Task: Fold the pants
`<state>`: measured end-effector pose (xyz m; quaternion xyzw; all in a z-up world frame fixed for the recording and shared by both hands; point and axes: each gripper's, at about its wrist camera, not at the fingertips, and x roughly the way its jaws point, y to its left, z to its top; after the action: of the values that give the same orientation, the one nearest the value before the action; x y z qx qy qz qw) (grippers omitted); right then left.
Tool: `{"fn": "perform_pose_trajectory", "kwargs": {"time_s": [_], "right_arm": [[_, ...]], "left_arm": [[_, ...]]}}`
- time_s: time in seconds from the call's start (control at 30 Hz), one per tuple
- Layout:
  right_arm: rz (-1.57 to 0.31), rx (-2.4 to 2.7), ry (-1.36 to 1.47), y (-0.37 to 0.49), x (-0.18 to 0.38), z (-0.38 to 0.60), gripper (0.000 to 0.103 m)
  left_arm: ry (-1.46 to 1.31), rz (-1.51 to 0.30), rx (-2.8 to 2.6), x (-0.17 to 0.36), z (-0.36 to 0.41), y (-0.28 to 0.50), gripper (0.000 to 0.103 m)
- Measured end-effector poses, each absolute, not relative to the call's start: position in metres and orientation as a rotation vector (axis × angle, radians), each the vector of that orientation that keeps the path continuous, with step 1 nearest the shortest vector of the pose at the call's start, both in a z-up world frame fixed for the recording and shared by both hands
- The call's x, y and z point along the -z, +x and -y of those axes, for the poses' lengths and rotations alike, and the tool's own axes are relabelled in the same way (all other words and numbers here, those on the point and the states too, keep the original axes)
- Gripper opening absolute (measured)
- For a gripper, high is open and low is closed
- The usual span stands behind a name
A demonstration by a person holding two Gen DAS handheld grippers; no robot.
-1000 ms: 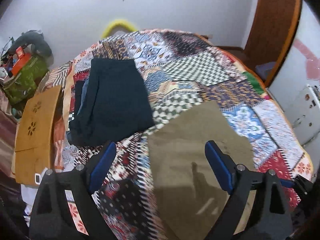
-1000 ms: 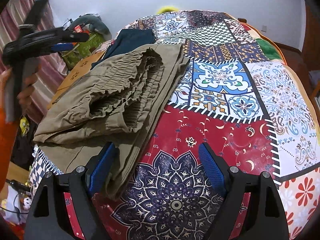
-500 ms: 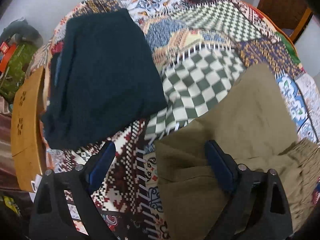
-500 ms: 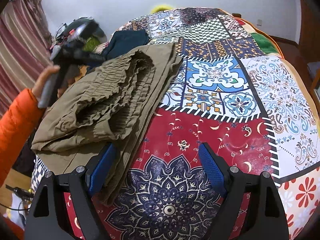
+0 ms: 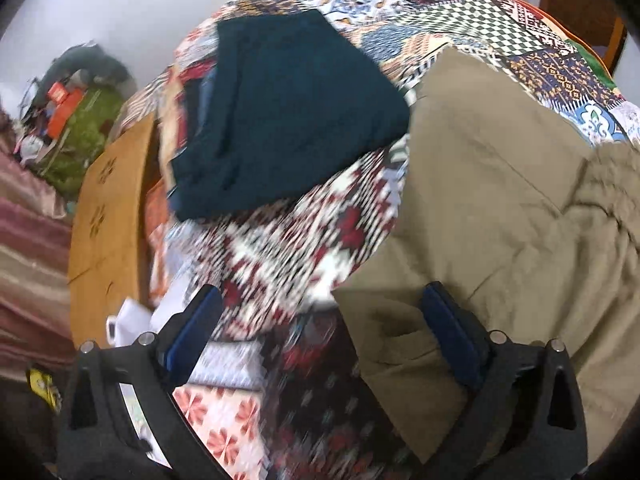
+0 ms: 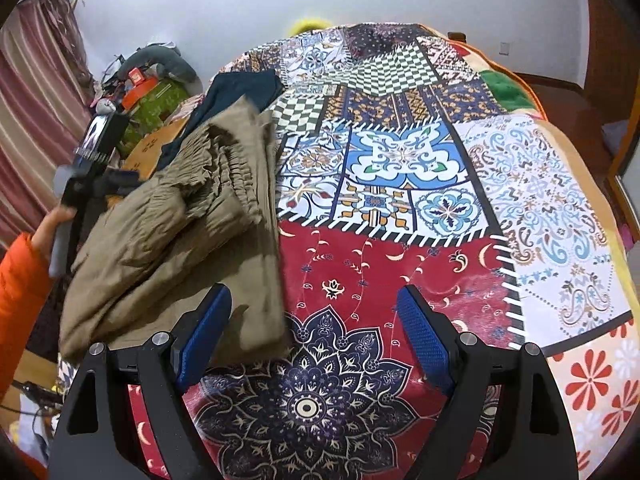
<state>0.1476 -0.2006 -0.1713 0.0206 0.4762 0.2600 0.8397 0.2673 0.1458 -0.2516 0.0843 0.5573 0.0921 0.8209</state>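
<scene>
Pants, olive and roughly folded, lay bunched at the left of the right wrist view, on a patchwork quilt. Above them sat a dark teal garment. The right gripper hung at the lower centre, fingers spread wide and empty. In the blurred left wrist view, the left gripper gaped too, holding nothing, the pants filling the right half.

Olive pants lie folded, waistband bunched, on the patchwork bedspread.
</scene>
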Motion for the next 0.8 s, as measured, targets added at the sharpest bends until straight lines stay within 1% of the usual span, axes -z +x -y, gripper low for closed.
{"fn": "perform_pose_trajectory", "kwargs": {"time_s": [0.23,0.47,0.53,0.6,0.63,0.67,0.7,0.8], "right_arm": [[-0.959,-0.608,0.037,0.134,0.154,0.190,0.082],[-0.929,-0.698,0.018,0.121,0.150,0.170,0.082],[-0.918,-0.716,0.017,0.119,0.150,0.165,0.076],[-0.917,-0.717,0.005,0.122,0.152,0.161,0.065],[-0.922,-0.710,0.001,0.124,0.155,0.160,0.061],[-0.929,-0.695,-0.004,0.127,0.158,0.160,0.055],[-0.939,-0.671,-0.012,0.131,0.162,0.160,0.051],[-0.968,-0.637,-0.007,0.142,0.176,0.169,0.045]], "left_arm": [[0.046,-1.232,-0.248,0.250,-0.169,0.208,0.101],[-0.005,-1.198,-0.214,0.232,-0.154,0.165,0.101],[-0.026,-1.184,-0.171,0.225,-0.143,0.158,0.101],[-0.046,-1.165,-0.134,0.221,-0.133,0.156,0.101],[-0.060,-1.157,-0.116,0.219,-0.128,0.156,0.101],[-0.067,-1.152,-0.109,0.218,-0.126,0.158,0.101],[-0.073,-1.140,-0.104,0.218,-0.121,0.158,0.101],[-0.068,-1.094,-0.097,0.216,-0.116,0.153,0.101]]}}
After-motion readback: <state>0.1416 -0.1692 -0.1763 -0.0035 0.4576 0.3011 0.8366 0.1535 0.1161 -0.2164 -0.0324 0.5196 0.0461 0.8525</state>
